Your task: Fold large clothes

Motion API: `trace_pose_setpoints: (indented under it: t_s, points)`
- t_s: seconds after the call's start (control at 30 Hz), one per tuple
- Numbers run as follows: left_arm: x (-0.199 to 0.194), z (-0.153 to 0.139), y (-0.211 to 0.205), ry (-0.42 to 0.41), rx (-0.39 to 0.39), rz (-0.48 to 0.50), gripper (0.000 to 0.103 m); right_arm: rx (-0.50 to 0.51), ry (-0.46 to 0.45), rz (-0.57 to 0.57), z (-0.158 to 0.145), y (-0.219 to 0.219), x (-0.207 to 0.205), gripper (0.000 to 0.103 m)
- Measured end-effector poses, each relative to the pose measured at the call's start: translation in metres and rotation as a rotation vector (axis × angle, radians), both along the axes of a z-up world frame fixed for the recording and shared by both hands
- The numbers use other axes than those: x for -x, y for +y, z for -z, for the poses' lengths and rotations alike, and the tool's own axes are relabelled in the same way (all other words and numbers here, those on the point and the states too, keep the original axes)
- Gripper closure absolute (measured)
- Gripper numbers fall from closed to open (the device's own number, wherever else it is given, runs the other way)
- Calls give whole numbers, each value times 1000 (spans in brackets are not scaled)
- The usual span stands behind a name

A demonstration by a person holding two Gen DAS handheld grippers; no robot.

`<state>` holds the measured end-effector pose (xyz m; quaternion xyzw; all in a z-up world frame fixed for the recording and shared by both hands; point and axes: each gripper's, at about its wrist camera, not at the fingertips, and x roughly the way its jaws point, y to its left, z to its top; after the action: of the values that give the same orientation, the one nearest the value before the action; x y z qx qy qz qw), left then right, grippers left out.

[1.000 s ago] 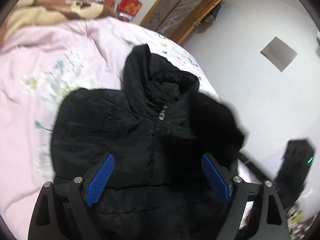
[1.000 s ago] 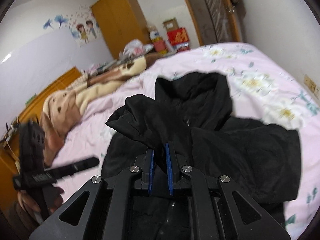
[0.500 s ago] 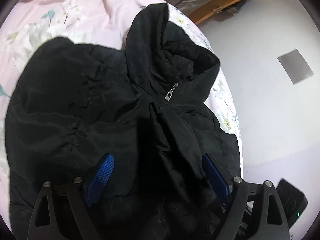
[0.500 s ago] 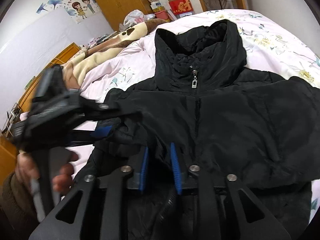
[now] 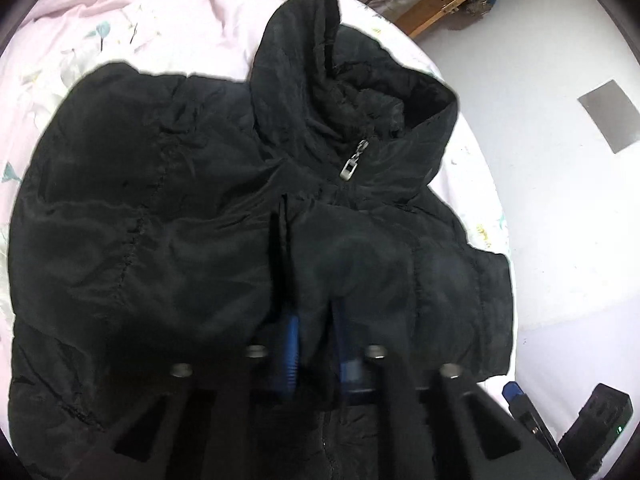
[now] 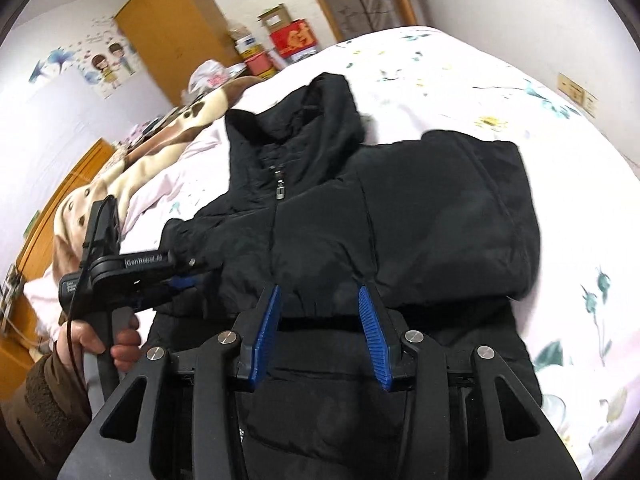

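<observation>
Bedroom, with a pink floral bedspread [image 6: 460,80] as the work surface, wardrobe [image 6: 172,28] and boxes at the back. On it lies a black hooded jacket [image 6: 420,216], front up, zipped, hood [image 5: 320,80] toward the far end and both sleeves already folded in across the chest. It looks padded: soft, bulky, light for its size, with a slick shell that will likely slide on itself and spring back, so I'd pinch thick seams, cuffs or the hem rather than flat panel. Left gripper [image 5: 316,344] is closed down on a fold of the sleeve cloth near the jacket's near edge, a black ridge rising between the blue pads. Right gripper [image 6: 320,320] is opening, fingers [image 6: 370,320] partway apart over the sleeve fold on the chest; cloth sits in the gap, pads don't look to be pressing it. Zipper pull [image 5: 350,168] is visible at the collar. Hidden: the hem and lower body are cut off behind both tools, the left tool's tips are blurred, and I can't tell how many layers the left one has caught.
</observation>
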<state>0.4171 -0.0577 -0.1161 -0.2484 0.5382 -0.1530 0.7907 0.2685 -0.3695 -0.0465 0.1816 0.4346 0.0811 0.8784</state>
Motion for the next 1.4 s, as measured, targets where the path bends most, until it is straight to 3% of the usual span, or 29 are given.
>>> trace_pose_setpoints:
  t_s: [0.27,0.47,0.63,0.9,1.17,1.4]
  points:
    - [6,-53,34,-155,-25,-18,92,11,-36,15,-12,-2,1,61]
    - [3,-56,60,-178,-89,-47,92,25,-47,18,-16,3,-8,61]
    - [6,-38,87,-144,-100,-96,92,52,-49,24,-14,3,-20,61]
    - [8,-10,101,-118,-181,-125,92,137,-26,65,4,1,-41,61]
    - [-8,18,91,-69,-238,-95,87,207,98,79,49,-4,-69,61]
    - [-14,36,87,-69,-245,-76,86,216,129,59,75,-10,-78,61]
